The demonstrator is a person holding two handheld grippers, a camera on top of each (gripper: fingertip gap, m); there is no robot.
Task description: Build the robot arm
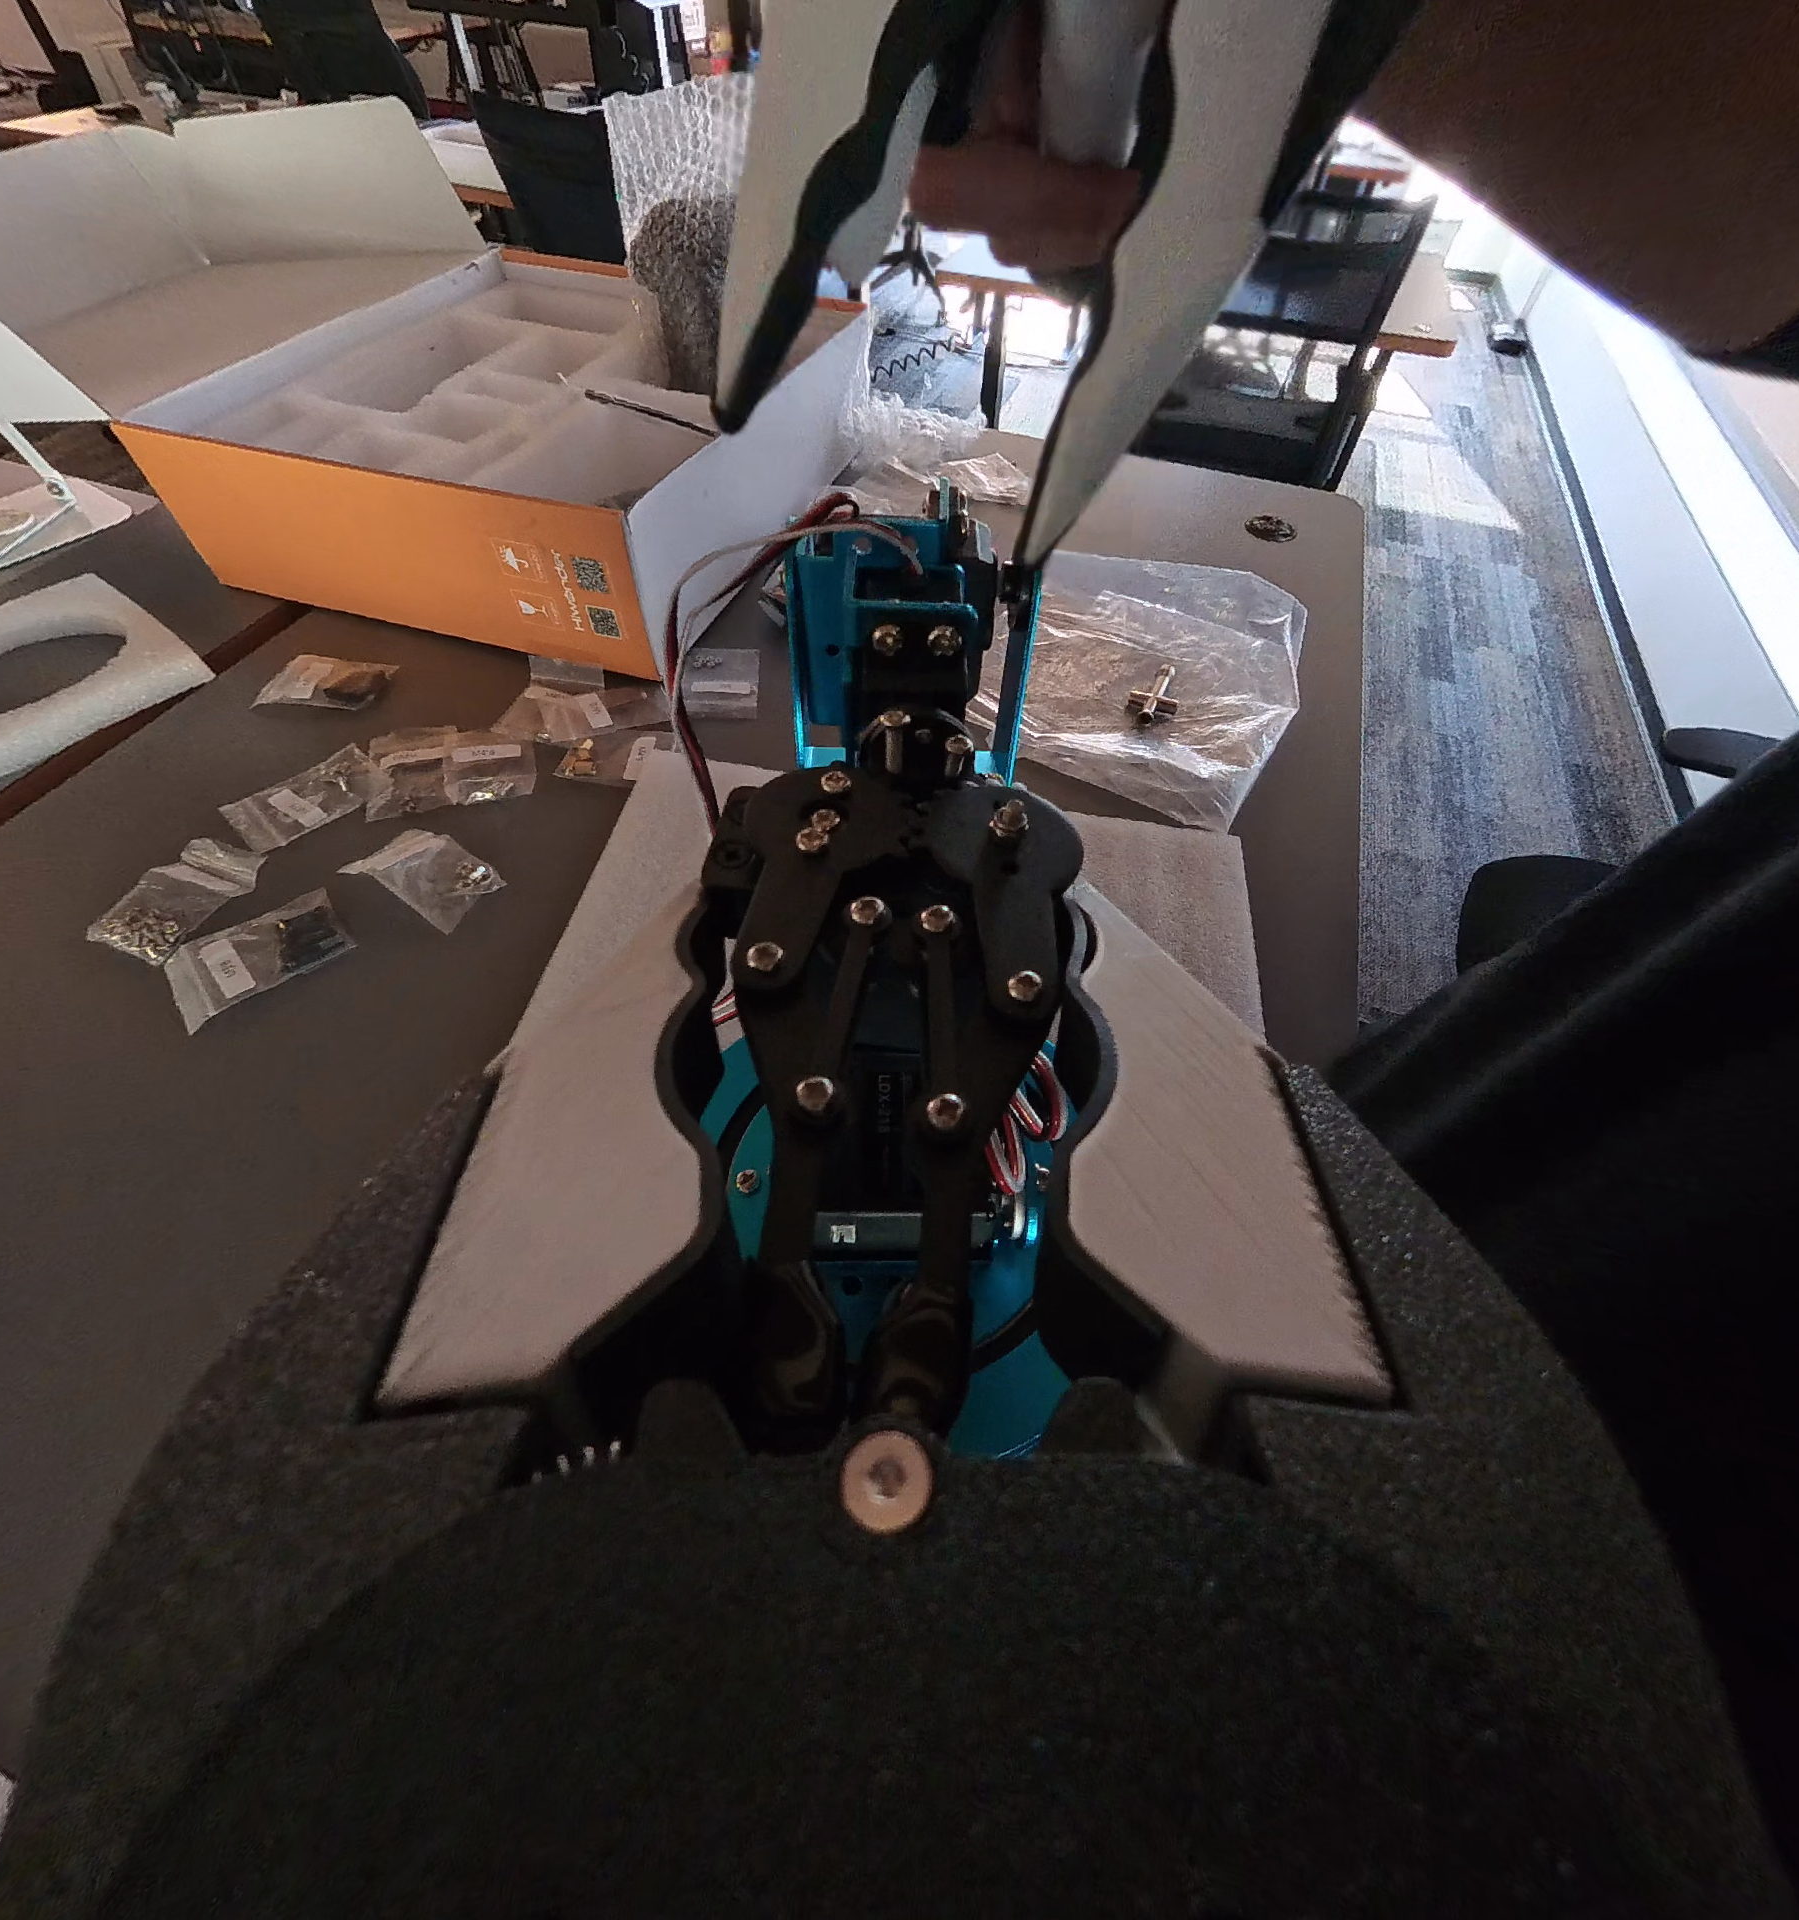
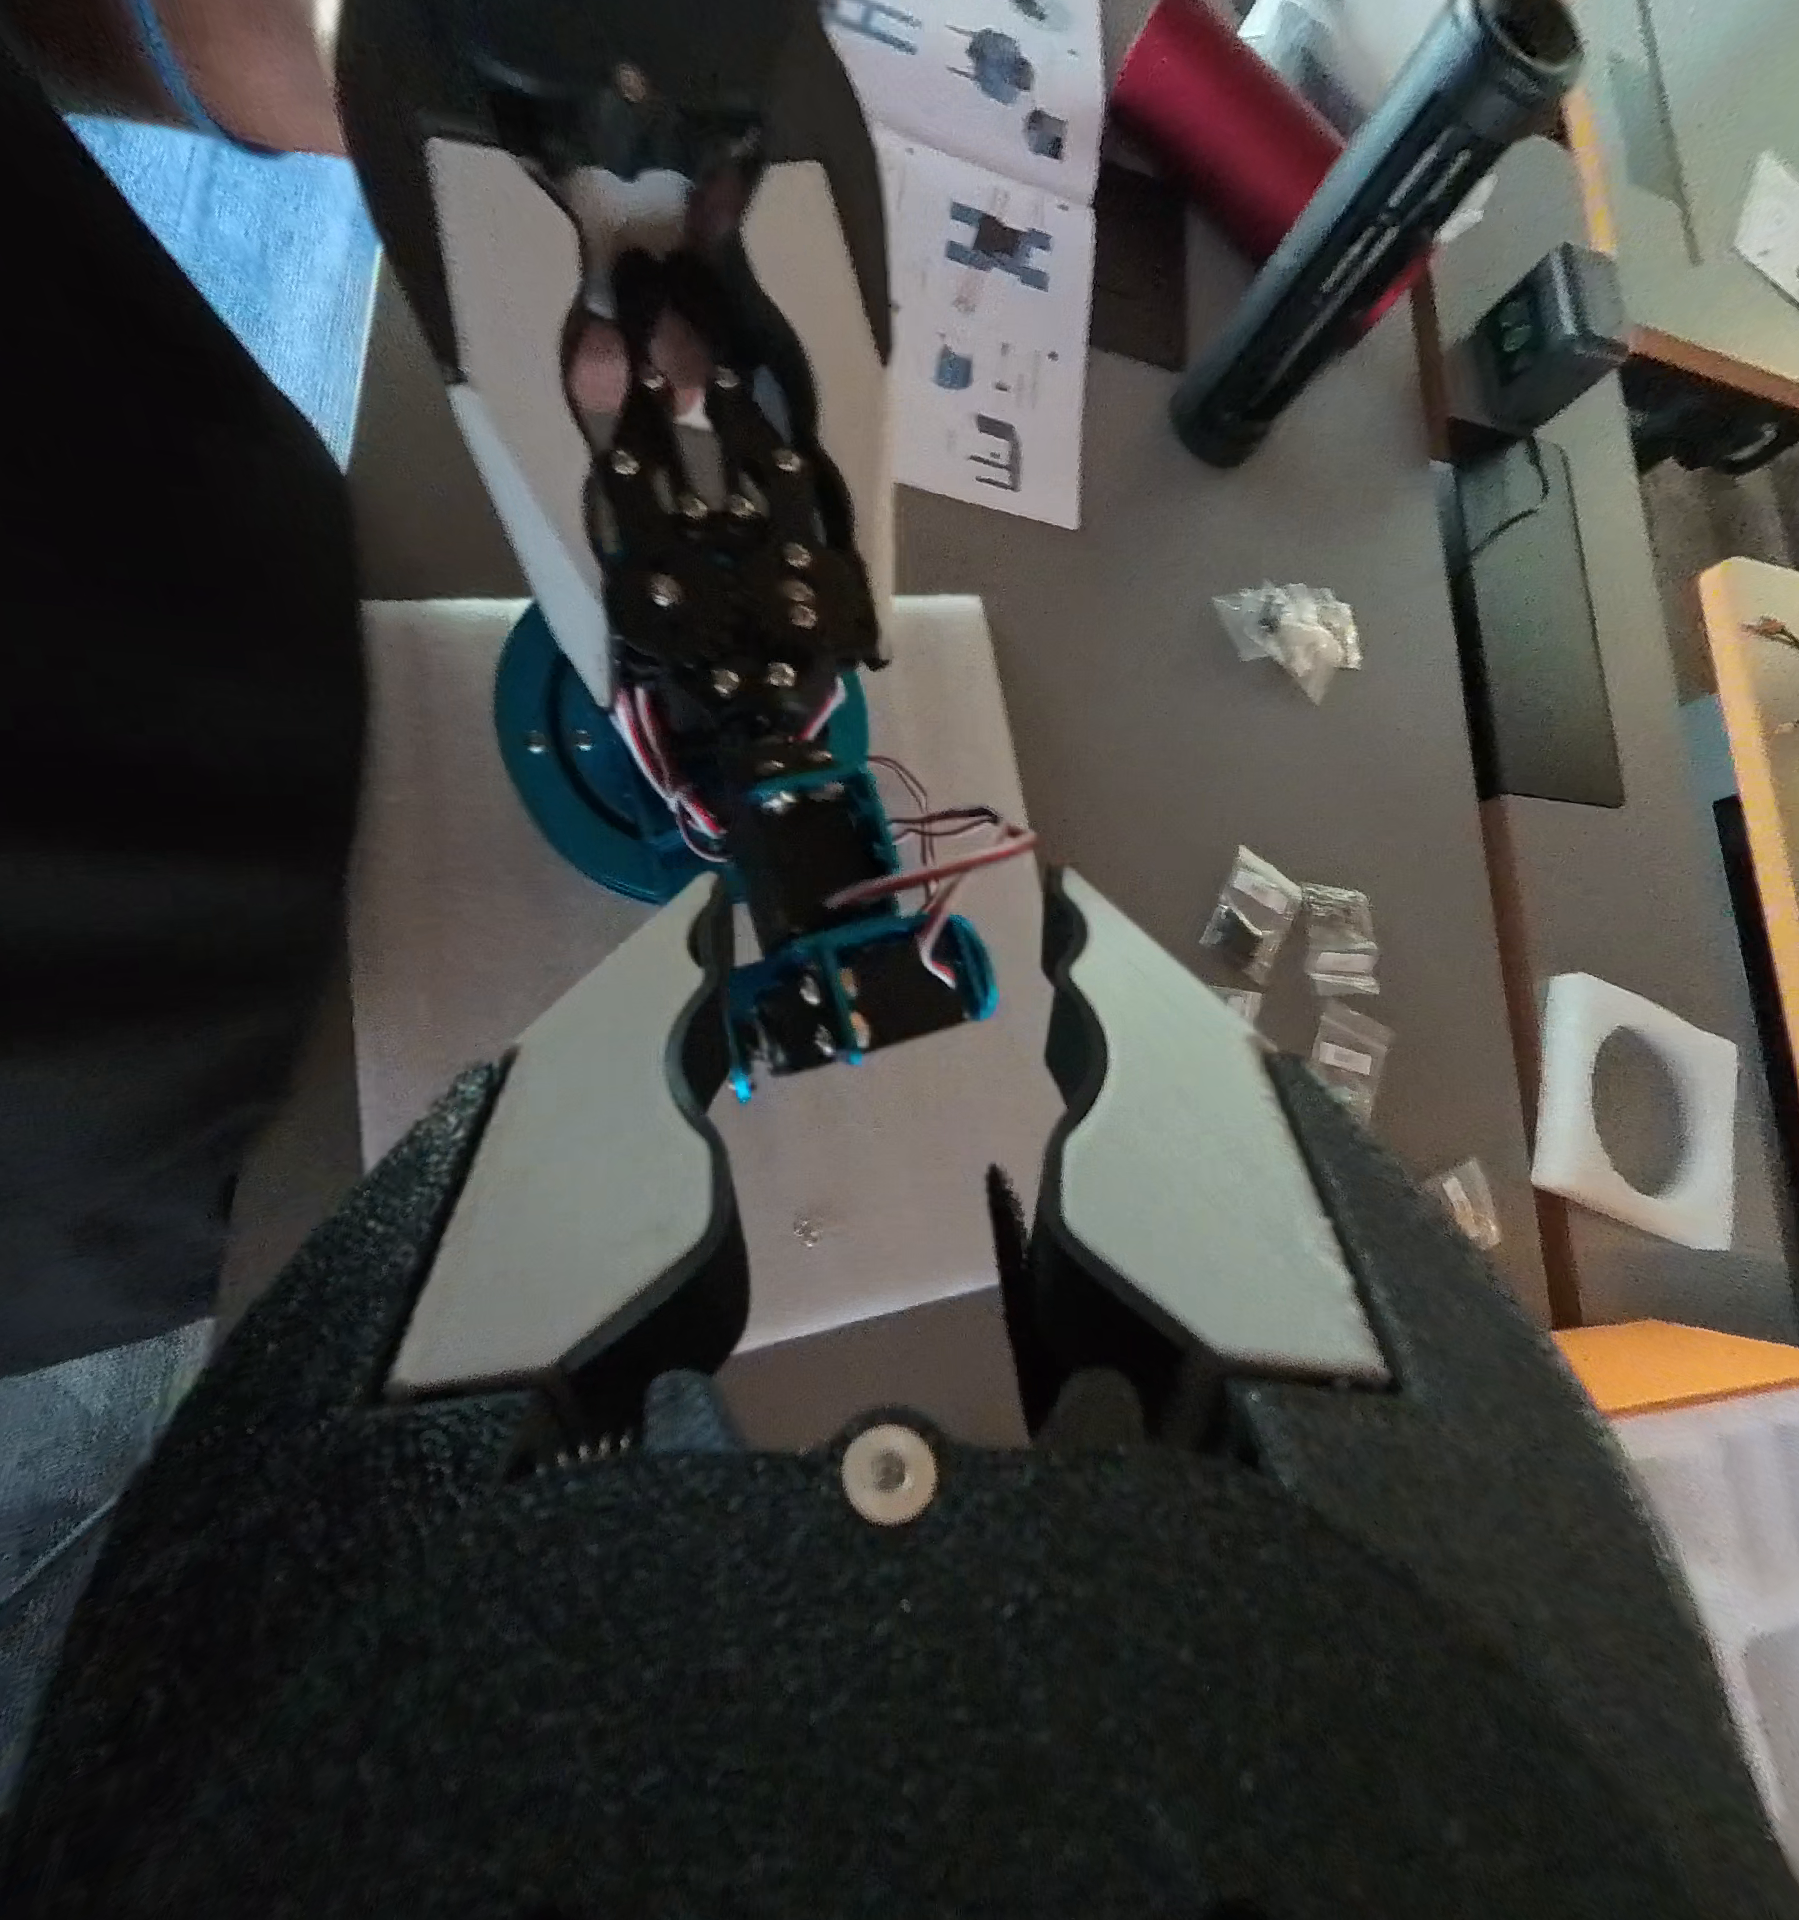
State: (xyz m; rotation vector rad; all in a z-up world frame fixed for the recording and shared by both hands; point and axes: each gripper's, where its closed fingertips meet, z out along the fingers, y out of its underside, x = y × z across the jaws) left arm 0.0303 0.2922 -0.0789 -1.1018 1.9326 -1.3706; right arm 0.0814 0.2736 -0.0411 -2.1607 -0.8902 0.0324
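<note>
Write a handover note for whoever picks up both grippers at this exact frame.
Left gripper: shut on the black claw of the small blue robot arm, which stands on a round blue base on a white foam pad.
Right gripper: open, straddling the arm's blue servo bracket, one fingertip at its edge.
Nearby: parts bags, open orange box, instruction sheet, cross wrench on a plastic bag.
Servo wires hang loose.

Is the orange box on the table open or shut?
Open: the orange box shows its white foam compartments from above, its lid standing up behind.
</note>
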